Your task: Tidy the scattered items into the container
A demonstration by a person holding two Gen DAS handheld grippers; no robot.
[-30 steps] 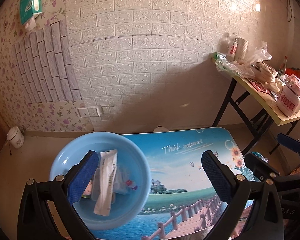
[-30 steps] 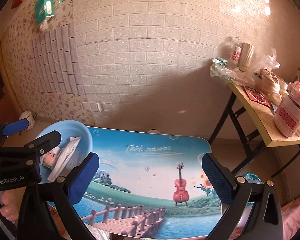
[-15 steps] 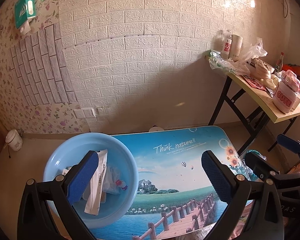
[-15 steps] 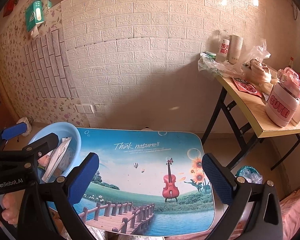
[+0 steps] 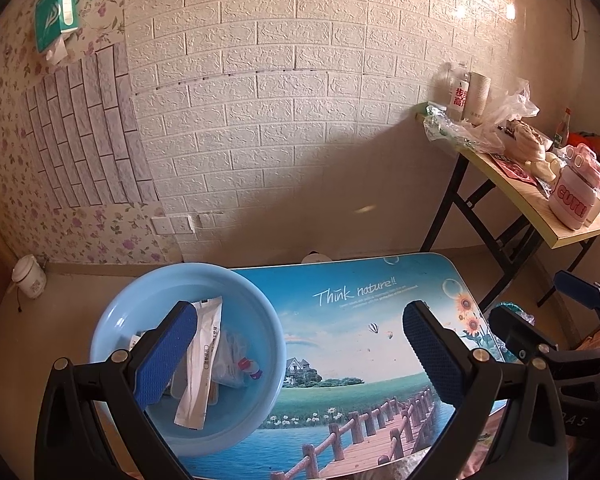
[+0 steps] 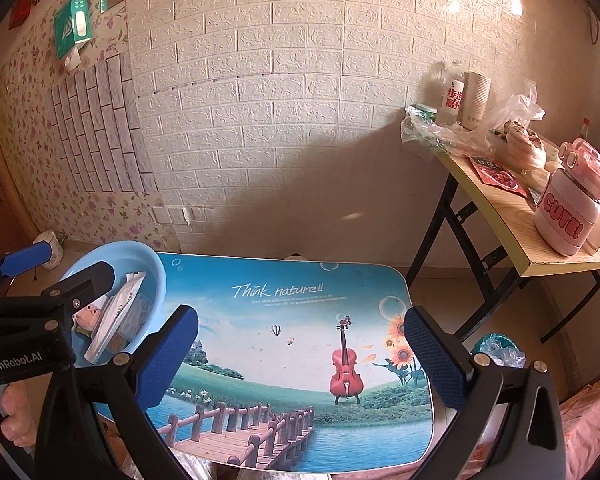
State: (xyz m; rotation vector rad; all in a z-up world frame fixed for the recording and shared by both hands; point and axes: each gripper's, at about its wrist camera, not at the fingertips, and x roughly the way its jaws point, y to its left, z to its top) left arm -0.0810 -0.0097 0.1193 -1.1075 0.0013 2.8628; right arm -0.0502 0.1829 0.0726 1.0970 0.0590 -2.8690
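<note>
A light blue basin (image 5: 236,292) sits at the left end of the low picture-printed table (image 5: 372,320). Inside it lie a long white sachet (image 5: 202,356), a clear plastic packet (image 5: 236,364) and other small items. In the right wrist view the basin (image 6: 152,276) also holds a small pink toy (image 6: 87,314). My left gripper (image 5: 300,354) hovers open above the basin's right side, with nothing between its blue pads. Over the table's middle my right gripper (image 6: 300,354) is open and holds nothing. No loose items show on the table top.
A folding wooden table (image 6: 512,224) at the right carries a pink "CUTE!" jar (image 6: 568,216), plastic bags, a bottle and paper cups. A white jar (image 5: 28,282) stands on the floor at left. A green tissue pack (image 5: 56,14) hangs on the wall. A hand (image 6: 14,412) grips the left tool.
Both views shift slightly as the grippers are held above the table. The basin drifts a little in frame. Both grippers stay open and nothing is picked up.
</note>
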